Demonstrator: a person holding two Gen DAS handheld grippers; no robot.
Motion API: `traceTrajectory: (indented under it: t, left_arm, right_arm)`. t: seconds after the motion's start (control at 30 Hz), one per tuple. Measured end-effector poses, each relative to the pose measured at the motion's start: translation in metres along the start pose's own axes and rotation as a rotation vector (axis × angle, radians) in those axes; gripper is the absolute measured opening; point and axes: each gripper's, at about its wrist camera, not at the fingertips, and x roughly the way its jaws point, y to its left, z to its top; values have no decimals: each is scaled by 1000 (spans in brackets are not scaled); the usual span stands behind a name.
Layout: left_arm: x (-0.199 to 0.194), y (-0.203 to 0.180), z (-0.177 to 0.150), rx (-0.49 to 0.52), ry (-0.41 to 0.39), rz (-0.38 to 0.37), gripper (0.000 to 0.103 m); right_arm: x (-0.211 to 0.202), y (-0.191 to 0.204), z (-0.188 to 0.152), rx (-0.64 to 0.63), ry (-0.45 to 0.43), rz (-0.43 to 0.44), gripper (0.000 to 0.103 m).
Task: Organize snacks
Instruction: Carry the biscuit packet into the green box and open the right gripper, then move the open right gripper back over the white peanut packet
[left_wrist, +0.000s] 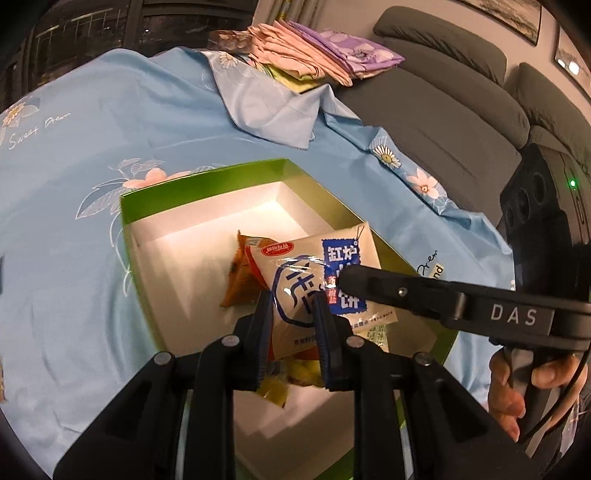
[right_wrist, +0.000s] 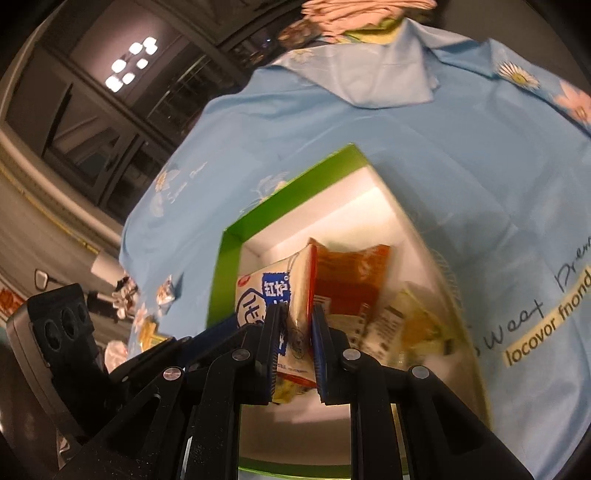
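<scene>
Grips a white and blue snack pack (left_wrist: 306, 258) with the left claw (left_wrist: 292, 300), shut tight on its lower part. Pinches the same pack by its thin edge with the right claw (right_wrist: 297, 310), shut on it too. Holds the pack up over the near end of a green box (left_wrist: 207, 181) with white inside.

Down in the box, shows an orange pack (left_wrist: 236, 284) just behind the white one, leaning and touching it. Shows a yellow pack (left_wrist: 273, 387) under the claws, partly hidden. Leaves the far end of the box bare.

Sits the box on a blue flower cloth (left_wrist: 110, 147). Piles folded pink and purple cloths (left_wrist: 314, 55) at the far edge. Puts a grey sofa (left_wrist: 443, 110) beside the cloth. Wraps a hand (left_wrist: 509, 391) around the right claw's handle.
</scene>
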Motion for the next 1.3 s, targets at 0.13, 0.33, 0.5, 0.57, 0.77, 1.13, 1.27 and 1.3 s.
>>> traceTrajectory:
  t: [0.13,0.33,0.5,0.57,0.77,1.13,1.27,1.3]
  left_arm:
    - [6,-3,2,-5,16,9,21]
    - [6,-6,4,16,3,43,22]
    - [-7,-6,2,52,-53,89,77]
    - [-15,-5,1,62,-85,114,82]
    - [-41,7,-1,43,-148,171,92]
    - [-77,27,-24,42,-206,249,103]
    - [-90,44,-34,-11,-196,222,103]
    - [-94,52,-38,-30,-193,224,103]
  right_arm:
    - [4,-9,-2,19,-1,16,19]
    - [-1,-15,-1,39,-19,26,19]
    - [-4,-16,-4,50,-18,-1,38]
    - [-7,-13,-5,50,-28,-6,47]
    - [-23,6,-7,30,-84,1,79]
    - [-11,47,-17,-5,-48,51,83]
    - [1,68,-23,-31,-19,72,85]
    - [5,75,-25,-40,-9,84,86]
